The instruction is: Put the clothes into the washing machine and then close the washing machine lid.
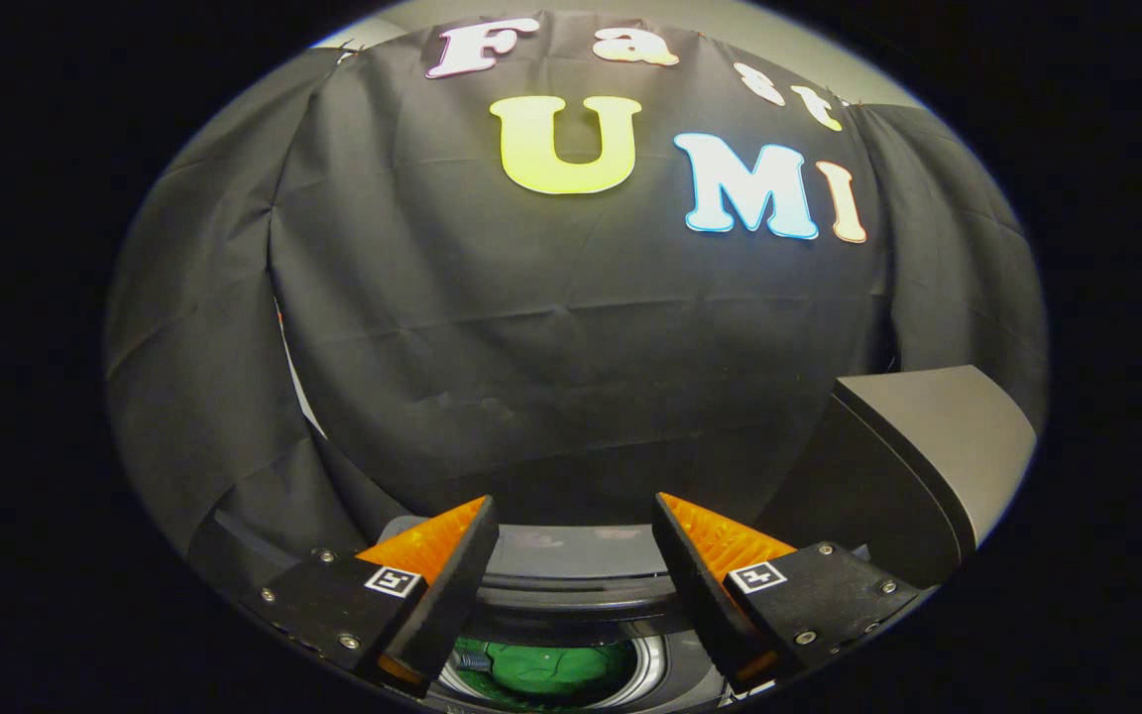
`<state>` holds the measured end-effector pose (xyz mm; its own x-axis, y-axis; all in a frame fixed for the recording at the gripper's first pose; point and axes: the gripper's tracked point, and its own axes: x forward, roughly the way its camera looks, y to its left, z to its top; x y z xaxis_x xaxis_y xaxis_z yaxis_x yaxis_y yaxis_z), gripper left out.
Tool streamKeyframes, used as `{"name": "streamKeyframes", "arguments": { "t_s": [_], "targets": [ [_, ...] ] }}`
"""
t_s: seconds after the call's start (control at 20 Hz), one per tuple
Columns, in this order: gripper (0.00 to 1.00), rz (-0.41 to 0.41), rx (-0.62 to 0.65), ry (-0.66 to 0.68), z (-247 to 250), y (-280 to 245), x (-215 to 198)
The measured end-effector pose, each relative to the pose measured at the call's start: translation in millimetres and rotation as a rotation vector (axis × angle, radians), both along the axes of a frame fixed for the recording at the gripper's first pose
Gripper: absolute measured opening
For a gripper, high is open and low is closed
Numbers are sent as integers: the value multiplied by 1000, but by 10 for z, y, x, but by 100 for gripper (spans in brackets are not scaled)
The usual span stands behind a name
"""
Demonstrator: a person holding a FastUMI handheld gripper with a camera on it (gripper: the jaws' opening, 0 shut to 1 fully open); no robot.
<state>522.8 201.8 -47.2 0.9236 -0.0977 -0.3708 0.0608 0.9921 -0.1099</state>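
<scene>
The green clothes (pixel 546 669) lie down inside the drum of the washing machine (pixel 571 575), seen low in the gap between the two fingers. What seems to be a small grey patch sits at their left side, though the view there is too dim and cut off to be sure what it is. A pale metal ring (pixel 652 662) circles the drum mouth, and above it the grey rim of the machine curves across just beyond the fingertips.

The gripper (pixel 576 516) hangs above the opening with its fingers spread wide apart and nothing between them; neither finger touches the clothes or the rim.

The lid (pixel 928 446) stands raised to the right of the right finger, tilted up and back, its dark inner face turned toward the opening and its grey outer face catching light. Its near edge comes close to the right finger's mount.

Beyond the machine hangs the black cloth wall (pixel 551 327), creased, with open room above the rim and to the left of the lid.
</scene>
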Motion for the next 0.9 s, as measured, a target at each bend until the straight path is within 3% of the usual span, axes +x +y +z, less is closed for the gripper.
{"name": "streamKeyframes", "arguments": {
  "t_s": [0.35, 0.5, 0.7, 0.9],
  "targets": [
    [96, 7, 64, 115, -1217, 74, -1141],
    [96, -1, 81, 187, -1504, 152, -1485],
    [96, 28, 30, 172, -1424, 216, -1504],
    [96, 21, 57, 92, -1131, 223, -1456]
  ]
}}
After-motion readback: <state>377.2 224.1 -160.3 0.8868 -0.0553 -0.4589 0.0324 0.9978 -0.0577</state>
